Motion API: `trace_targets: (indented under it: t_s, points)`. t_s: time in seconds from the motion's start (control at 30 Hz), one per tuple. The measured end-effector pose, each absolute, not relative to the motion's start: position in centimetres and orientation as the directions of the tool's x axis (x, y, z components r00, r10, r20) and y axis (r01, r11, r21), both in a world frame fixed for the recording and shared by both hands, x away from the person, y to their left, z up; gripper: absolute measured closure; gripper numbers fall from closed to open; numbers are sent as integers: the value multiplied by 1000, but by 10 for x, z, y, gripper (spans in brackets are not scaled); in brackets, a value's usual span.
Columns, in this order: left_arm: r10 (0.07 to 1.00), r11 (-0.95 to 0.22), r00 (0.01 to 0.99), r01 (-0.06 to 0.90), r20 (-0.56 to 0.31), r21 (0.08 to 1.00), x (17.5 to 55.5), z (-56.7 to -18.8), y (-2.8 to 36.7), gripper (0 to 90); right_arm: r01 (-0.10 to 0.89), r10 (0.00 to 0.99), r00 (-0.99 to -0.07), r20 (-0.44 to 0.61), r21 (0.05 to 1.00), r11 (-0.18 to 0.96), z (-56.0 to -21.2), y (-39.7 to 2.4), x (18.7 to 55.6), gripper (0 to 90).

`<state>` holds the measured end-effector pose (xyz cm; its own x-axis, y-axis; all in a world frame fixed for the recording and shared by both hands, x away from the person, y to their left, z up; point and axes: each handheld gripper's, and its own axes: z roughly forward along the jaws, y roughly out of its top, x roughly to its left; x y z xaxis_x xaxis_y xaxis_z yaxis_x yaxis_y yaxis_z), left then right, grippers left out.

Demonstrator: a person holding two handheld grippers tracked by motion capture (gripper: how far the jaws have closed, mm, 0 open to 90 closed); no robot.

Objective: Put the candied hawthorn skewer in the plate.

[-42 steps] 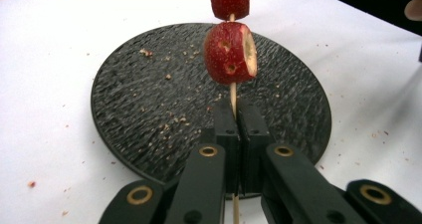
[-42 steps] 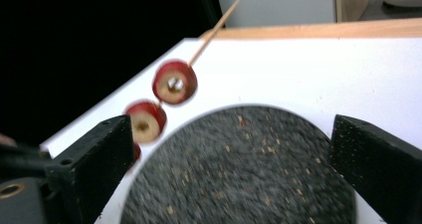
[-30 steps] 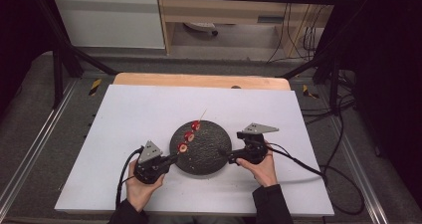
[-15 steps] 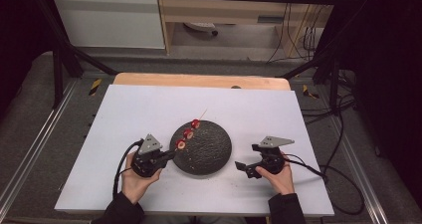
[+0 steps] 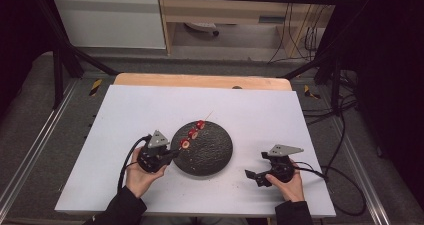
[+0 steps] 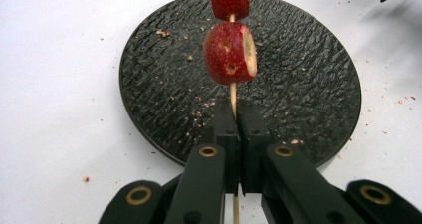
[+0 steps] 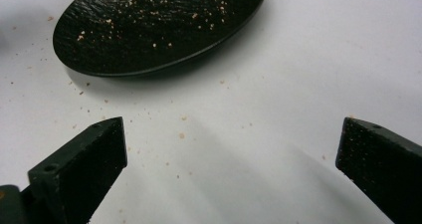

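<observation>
Since the earlier frames, right claw has drawn back from the round black textured plate and rests apart on the white surface, jaws spread wide. Left claw is clamped on a thin wooden skewer of red strawberry pieces, held over the plate.

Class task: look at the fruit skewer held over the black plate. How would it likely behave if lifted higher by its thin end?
The skewer is a thin wooden stick, so it probably flexes slightly and could snap if squeezed hard. The left gripper pinches only its bare end, while the strawberry pieces sit further out, so the loaded end likely droops. The cut fruit looks soft and might slide or bruise.
</observation>
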<state>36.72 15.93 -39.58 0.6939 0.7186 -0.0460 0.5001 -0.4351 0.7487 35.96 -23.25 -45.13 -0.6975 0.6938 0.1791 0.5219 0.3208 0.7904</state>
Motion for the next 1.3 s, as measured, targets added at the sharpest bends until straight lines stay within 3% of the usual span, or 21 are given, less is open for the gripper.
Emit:
trace_targets:
  t_s: [0.83, 1.3]
  points:
    - [710, -545, 704, 566, -18, 619, 385, -416, 127, 882, 542, 716, -670, 194, 787, 294, -458, -248, 354, 6]
    - [716, -563, 698, 576, 2, 593, 386, -424, 119, 881, 540, 713, -675, 189, 786, 303, -459, -248, 354, 6]
